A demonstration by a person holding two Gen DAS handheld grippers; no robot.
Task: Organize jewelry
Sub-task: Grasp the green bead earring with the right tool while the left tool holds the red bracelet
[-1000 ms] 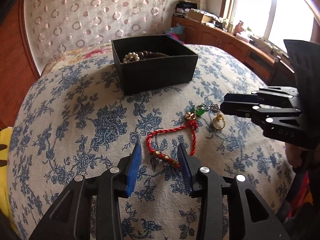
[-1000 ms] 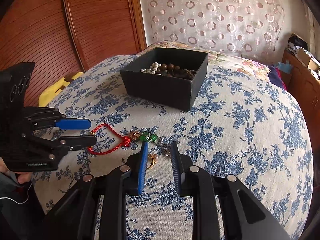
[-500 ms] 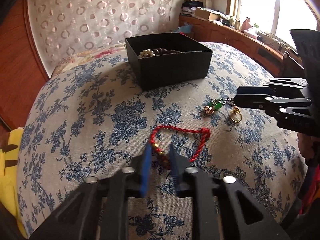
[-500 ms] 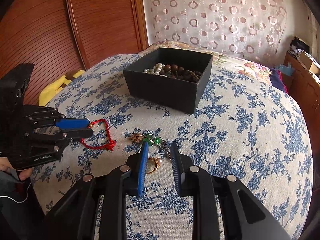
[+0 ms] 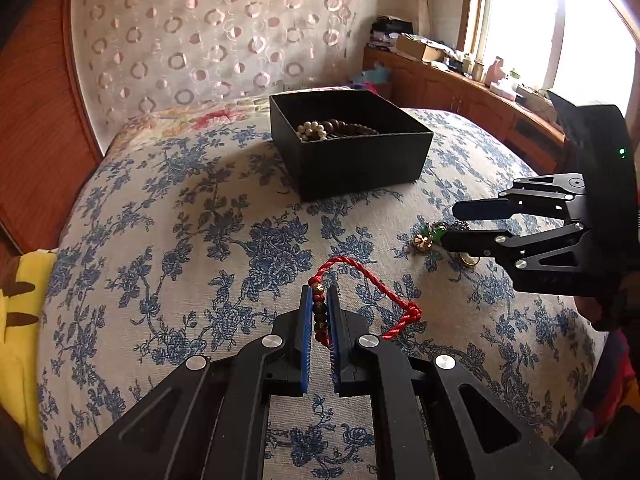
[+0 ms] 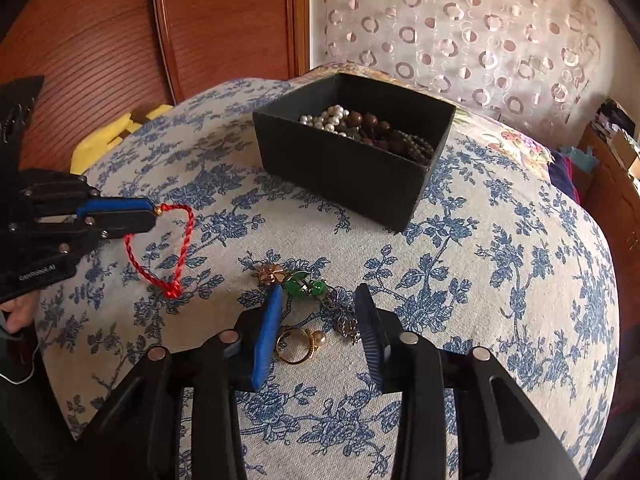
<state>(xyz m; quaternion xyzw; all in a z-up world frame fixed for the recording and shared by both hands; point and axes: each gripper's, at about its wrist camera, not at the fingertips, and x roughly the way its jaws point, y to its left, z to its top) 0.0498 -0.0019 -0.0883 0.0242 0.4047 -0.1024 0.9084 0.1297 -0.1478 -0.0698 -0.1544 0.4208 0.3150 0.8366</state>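
Observation:
My left gripper (image 5: 319, 294) is shut on the beaded part of a red cord bracelet (image 5: 370, 280), whose loop hangs down to the bedspread; the bracelet also shows in the right wrist view (image 6: 176, 248), held by the left gripper (image 6: 150, 216). My right gripper (image 6: 318, 300) is open, its jaws on either side of a gold pearl ring (image 6: 298, 344), a green-stone chain piece (image 6: 306, 286) and a gold flower charm (image 6: 272, 274). A black box (image 5: 348, 148) with pearl and dark bead strings stands behind; it also shows in the right wrist view (image 6: 352, 164).
All lies on a bed with a blue floral bedspread (image 5: 180, 220). A yellow cushion (image 5: 20, 320) lies at the left edge. A wooden headboard (image 6: 224, 20) and a patterned curtain (image 5: 220, 28) stand behind. A cluttered wooden sideboard (image 5: 460, 84) runs under the window.
My left gripper shut on the bracelet's beads and lifted that end, dragging the cord left. My right gripper opened wider and moved down around the ring and green charm.

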